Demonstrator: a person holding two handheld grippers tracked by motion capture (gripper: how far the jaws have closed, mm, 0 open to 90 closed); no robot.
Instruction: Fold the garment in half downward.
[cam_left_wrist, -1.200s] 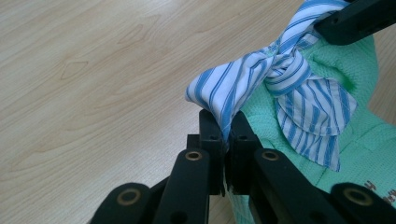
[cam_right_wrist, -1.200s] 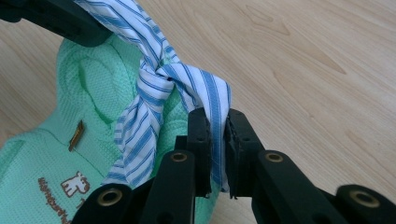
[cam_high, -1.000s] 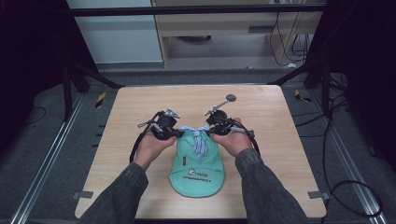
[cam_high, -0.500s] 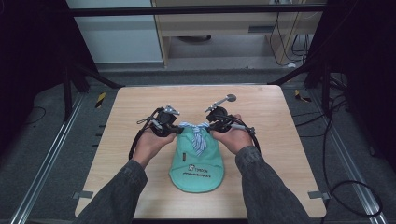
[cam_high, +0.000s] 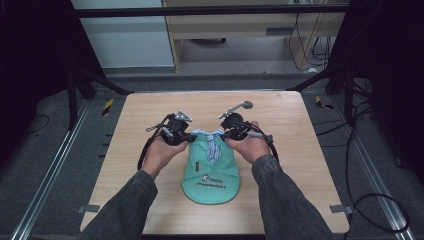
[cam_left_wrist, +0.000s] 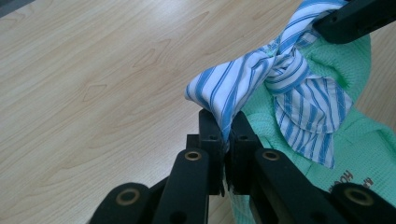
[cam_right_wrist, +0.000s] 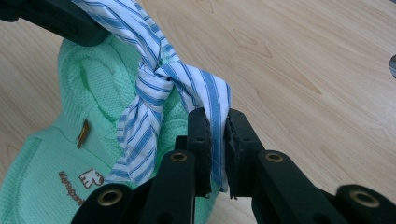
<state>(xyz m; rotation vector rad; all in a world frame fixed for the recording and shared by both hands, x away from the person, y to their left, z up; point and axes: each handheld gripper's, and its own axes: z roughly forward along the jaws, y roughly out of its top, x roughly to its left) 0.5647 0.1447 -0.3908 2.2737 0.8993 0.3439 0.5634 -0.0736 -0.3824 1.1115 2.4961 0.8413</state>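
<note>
— Near the middle of the tabletop (cam_high: 150, 115) lies a small mint-green garment (cam_high: 212, 170), printed hem toward the person, with a blue-and-white striped collar (cam_high: 209, 135) at its far end. Where are the tongs?

— One pair at each end of that collar. The left tongs (cam_left_wrist: 227, 135) are closed on the left tip of the striped cloth, folded between the jaws. The right tongs (cam_right_wrist: 215, 122) pinch the right tip the same way. Both hands rest low, just above the wood.

— And the knot?

— Between them, over the neck of the garment. The striped tie (cam_right_wrist: 154, 79) is crossed once and its loose tail hangs down over the green front. It may be a single overhand turn; the high view is too small to be sure, and the gripper views only show one crossing.

— So the step in hand looks like pulling the ends apart?

— That's my reading. To do it well, draw both ends outward evenly, left and right, keeping them level with the tabletop so the knot stays centred on the neck. Pull gently: the knit is soft and light and would slide or bunch if one side leads. The cloth is thin, so grip deep enough that the tips don't slip out.
</note>
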